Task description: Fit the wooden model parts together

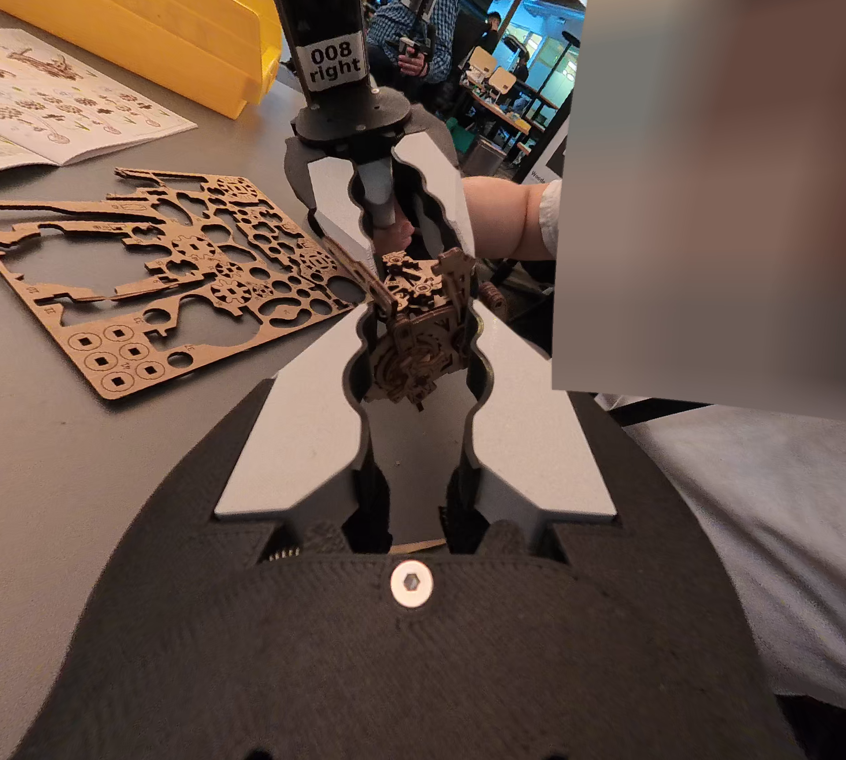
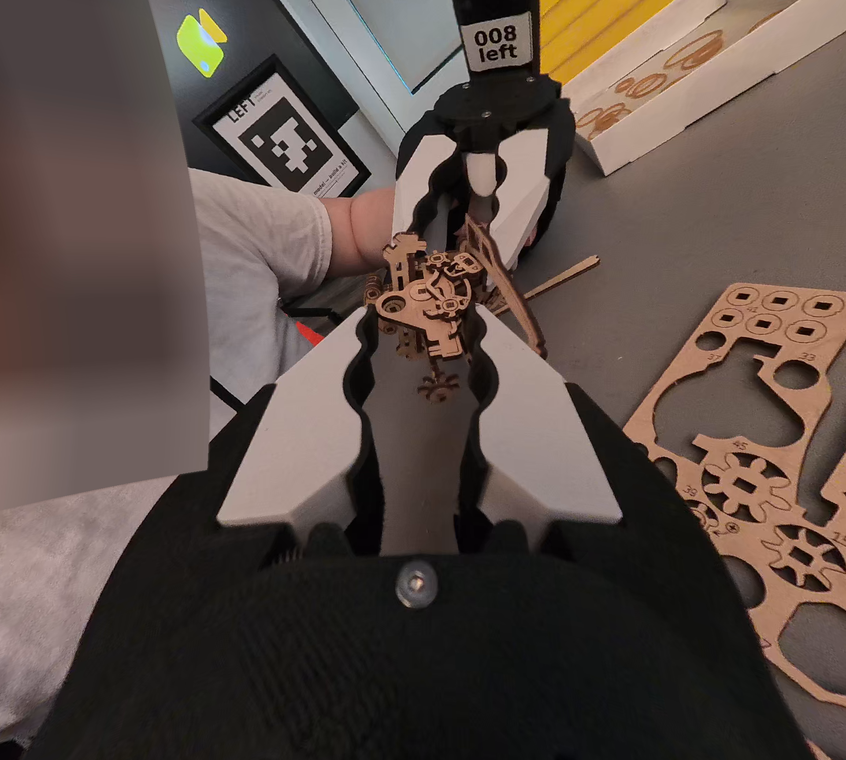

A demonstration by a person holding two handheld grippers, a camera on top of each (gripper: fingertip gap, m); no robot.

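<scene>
A small wooden gear model (image 1: 423, 326) hangs in the air between both grippers, over the near edge of the grey table (image 1: 68, 486). My left gripper (image 1: 421, 316) is shut on its lower body. My right gripper (image 1: 421, 250) comes from the opposite side and is shut on its upper part. In the right wrist view the model (image 2: 425, 312) sits between my right gripper's (image 2: 421, 316) fingertips, with the left gripper (image 2: 458, 248) behind it. A thin wooden strip (image 2: 508, 289) sticks out of the model's side. A small gear (image 2: 437, 385) hangs under the model on a shaft.
A cut-out plywood part sheet (image 1: 174, 280) lies flat on the table and shows at the right in the right wrist view (image 2: 755, 440). An instruction booklet (image 1: 68, 106) and a yellow bin (image 1: 137, 5) lie behind it. A white tray (image 2: 686, 97) holds wooden rings. A loose stick (image 2: 567, 273) lies on the table. Less than 4 cm separates the two grippers' tips.
</scene>
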